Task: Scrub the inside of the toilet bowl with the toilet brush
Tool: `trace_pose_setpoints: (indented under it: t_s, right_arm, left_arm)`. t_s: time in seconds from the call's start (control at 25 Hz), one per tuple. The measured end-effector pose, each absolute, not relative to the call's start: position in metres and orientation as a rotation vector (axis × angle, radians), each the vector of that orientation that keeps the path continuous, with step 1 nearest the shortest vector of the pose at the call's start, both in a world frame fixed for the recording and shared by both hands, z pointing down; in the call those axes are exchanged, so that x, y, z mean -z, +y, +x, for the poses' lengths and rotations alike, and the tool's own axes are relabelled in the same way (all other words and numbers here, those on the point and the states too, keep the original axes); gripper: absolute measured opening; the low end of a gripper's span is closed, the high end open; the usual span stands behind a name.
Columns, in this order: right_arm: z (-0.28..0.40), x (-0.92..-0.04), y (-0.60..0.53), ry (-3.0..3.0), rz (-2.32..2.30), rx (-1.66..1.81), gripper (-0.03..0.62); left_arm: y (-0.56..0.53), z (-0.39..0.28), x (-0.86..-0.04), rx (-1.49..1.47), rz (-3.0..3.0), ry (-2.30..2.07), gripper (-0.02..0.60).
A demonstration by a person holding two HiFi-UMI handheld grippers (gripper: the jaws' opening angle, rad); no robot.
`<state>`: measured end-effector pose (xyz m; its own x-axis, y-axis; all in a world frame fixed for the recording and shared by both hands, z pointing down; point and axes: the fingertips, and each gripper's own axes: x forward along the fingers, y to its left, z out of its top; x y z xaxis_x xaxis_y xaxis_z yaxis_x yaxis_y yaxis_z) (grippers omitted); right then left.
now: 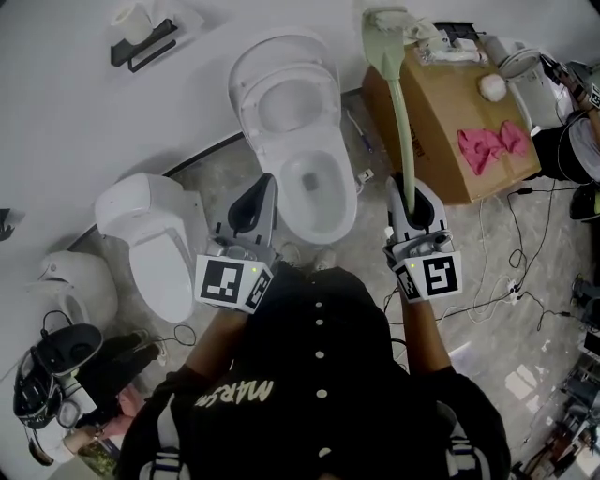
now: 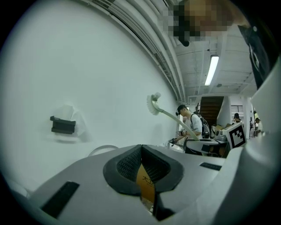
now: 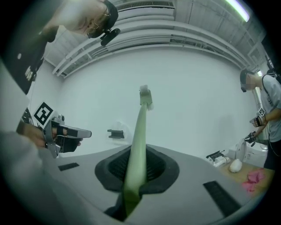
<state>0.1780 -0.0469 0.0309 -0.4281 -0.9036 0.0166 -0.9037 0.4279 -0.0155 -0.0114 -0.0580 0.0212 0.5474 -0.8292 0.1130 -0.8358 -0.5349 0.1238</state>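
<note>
Holding the brush (image 1: 401,122) in my right gripper (image 1: 411,192), jaws clamped on the low end of the pale green handle; right gripper view shows the handle (image 3: 139,132) pinched between the dark pads and running straight out from them. Brush head (image 1: 386,23) is up in the air at the far end. In the head view it sits over the left edge of the box (image 1: 441,112), clear of the toilet (image 1: 342,211). It is not in the bowl. Toilet lid is up and the bowl is open, just left of the right gripper.

Left gripper (image 1: 255,202) hovers by the bowl's left rim, jaws brought together, gripping nothing. In the left gripper view (image 2: 141,165) the pads meet, and a thin tan printed strip shows in the slit below them; can't tell what it is. That view also catches the brush (image 2: 164,113) off to the right against the white wall.

Second toilet (image 1: 155,234), lid down, sits to the left. Pink cloth (image 1: 492,145) lies on the box. Black paper holder (image 1: 142,42) is on the wall.
</note>
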Motion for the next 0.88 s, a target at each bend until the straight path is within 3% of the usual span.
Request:
trace_pose_setpoints:
  t_s: [0.88]
  right_arm:
    - [0.138,-0.273,-0.072,-2.420,1.522,-0.422,0.046]
  left_arm:
    - [-0.077,-0.020,-0.177,-0.203,2.476,-1.270,0.026]
